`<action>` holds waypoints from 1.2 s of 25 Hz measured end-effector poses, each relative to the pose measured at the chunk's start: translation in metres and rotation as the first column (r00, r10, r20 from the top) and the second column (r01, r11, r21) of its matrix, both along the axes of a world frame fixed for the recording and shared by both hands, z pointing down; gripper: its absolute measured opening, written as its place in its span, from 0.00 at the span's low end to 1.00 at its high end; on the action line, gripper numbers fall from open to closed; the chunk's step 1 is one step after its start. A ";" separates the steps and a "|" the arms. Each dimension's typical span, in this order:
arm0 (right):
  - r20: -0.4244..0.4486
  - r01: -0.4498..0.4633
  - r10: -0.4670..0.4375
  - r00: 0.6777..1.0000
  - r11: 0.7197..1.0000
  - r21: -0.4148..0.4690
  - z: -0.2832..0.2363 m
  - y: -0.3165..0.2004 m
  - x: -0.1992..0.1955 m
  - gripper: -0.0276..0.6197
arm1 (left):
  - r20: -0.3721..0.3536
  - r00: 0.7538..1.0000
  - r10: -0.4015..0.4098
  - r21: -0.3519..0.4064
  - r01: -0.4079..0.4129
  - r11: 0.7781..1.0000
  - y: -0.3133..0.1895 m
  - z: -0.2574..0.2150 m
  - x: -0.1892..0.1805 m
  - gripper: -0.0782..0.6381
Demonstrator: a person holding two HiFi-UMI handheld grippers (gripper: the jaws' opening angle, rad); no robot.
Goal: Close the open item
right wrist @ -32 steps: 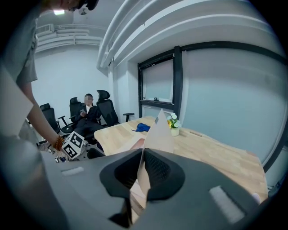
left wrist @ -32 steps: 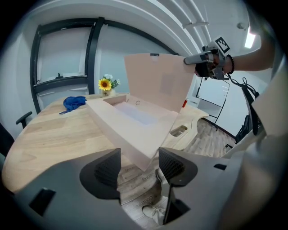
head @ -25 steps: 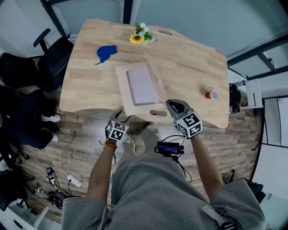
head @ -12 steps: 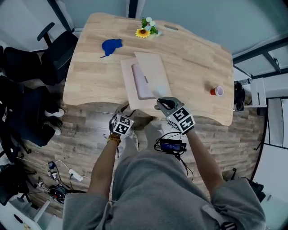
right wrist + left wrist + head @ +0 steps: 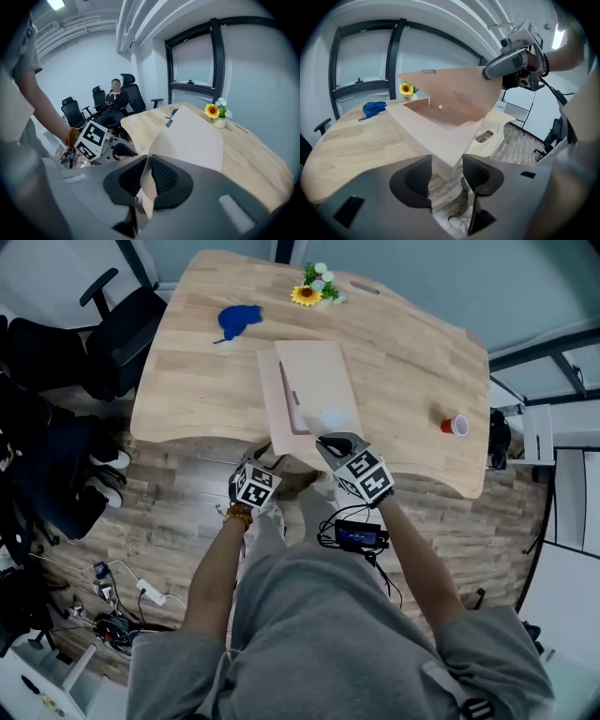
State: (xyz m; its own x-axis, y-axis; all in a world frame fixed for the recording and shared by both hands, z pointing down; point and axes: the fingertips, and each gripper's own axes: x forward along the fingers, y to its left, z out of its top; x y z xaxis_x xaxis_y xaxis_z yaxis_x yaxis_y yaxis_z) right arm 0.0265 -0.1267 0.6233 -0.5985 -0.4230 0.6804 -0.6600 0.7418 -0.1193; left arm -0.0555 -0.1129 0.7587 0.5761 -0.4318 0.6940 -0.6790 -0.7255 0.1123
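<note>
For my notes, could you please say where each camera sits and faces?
Head view: on the head, looking down at table, box; shows torso, arms, both tools.
Left gripper view: on left tool, facing window; jaws, just closed, grip box.
Right gripper view: on right tool, facing sunflower; jaws grip lid.
All share the sunflower.

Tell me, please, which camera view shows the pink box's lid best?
The left gripper view: the lid stands tilted up over the box, its underside visible. The head view shows only its top from above; the right gripper view just its outer face.
</note>
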 end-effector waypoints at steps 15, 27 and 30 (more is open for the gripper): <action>-0.063 0.016 -0.022 0.998 0.995 -0.095 0.050 -0.001 -0.036 0.10 | -0.014 1.000 0.008 -0.012 -0.008 1.000 -0.001 0.002 0.000 0.41; -0.119 0.017 -0.039 0.992 0.983 -0.182 0.082 -0.002 -0.051 0.11 | -0.016 1.000 0.022 -0.036 -0.022 0.999 0.002 0.004 0.001 0.41; -0.127 0.011 -0.038 0.991 0.978 -0.210 0.089 -0.004 -0.054 0.11 | -0.016 1.000 0.024 -0.041 -0.025 0.999 0.002 0.006 0.001 0.41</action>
